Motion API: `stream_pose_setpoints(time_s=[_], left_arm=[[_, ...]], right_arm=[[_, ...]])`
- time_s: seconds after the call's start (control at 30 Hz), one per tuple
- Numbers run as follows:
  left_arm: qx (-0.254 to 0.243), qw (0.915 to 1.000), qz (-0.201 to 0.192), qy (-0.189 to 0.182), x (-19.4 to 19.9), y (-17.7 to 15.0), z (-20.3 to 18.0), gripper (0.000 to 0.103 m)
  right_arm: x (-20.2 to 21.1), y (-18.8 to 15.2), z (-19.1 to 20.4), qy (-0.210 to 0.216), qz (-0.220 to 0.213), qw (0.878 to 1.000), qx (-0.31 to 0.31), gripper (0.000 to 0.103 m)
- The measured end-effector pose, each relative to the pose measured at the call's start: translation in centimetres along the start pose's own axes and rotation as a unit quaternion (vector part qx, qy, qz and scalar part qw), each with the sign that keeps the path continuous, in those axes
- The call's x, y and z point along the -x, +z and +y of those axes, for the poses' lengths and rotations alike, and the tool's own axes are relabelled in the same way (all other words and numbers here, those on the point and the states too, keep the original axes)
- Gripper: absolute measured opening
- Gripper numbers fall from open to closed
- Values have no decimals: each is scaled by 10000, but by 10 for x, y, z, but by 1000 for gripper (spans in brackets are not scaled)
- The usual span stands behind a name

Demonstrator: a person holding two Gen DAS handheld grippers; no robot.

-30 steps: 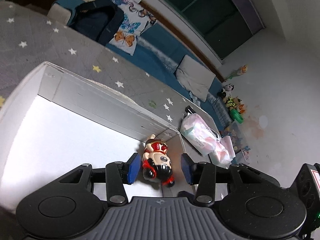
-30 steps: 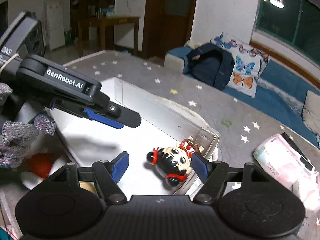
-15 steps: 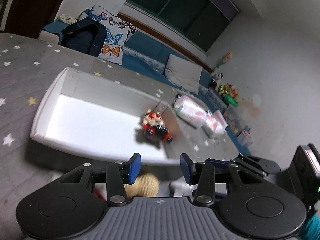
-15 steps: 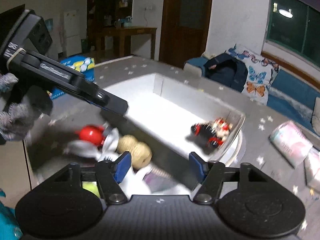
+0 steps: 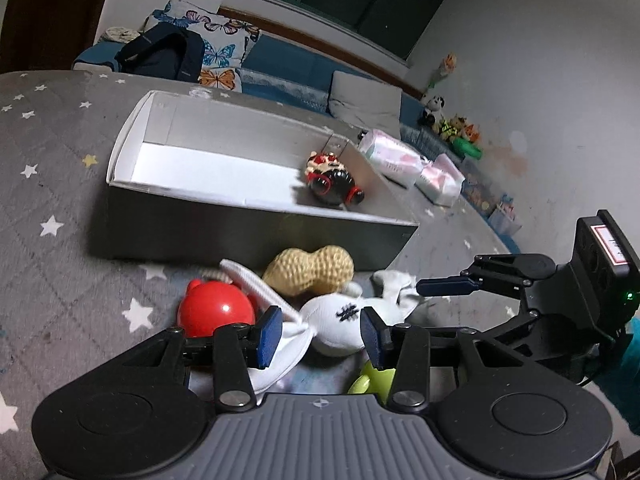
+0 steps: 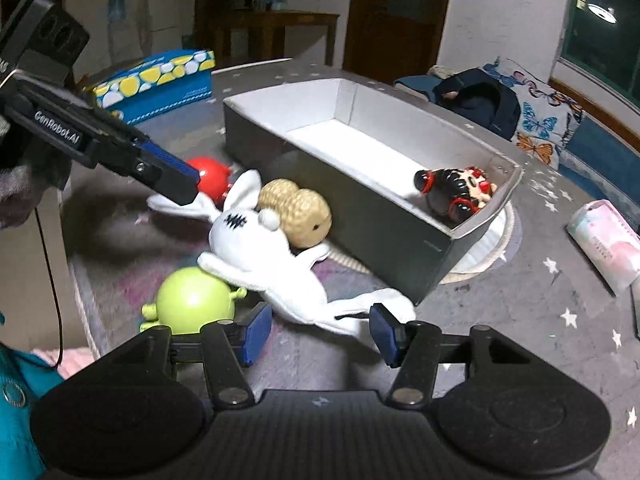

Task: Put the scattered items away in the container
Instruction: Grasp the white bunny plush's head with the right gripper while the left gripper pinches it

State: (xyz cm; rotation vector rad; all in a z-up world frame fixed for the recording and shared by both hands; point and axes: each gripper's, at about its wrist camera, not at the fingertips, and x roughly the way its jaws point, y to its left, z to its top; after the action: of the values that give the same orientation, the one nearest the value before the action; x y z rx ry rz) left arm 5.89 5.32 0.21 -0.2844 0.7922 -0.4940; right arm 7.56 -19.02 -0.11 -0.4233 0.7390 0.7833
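Grey star-print cloth [image 5: 60, 152] covers the surface. Right wrist view: blue box with yellow and white spots [image 6: 160, 80] at 10 o'clock, wooden table [image 6: 280, 28] at 12, dark backpack [image 6: 476, 100] at 2 against butterfly cushion [image 6: 544, 120], pink-white packet [image 6: 604, 244] at 3. Left wrist view: grey pillow [image 5: 364, 96] at 1 o'clock, small plush toys [image 5: 452, 124] beyond it by the wall.
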Motion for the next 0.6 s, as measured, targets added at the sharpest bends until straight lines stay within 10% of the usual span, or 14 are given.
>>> stream_pose_setpoints(time_s=[0.6], left_arm=[[171,9994,232,-209,-20,-8,12,33]], right_arm=[[-28,3,7,318,25,9974,648,43]])
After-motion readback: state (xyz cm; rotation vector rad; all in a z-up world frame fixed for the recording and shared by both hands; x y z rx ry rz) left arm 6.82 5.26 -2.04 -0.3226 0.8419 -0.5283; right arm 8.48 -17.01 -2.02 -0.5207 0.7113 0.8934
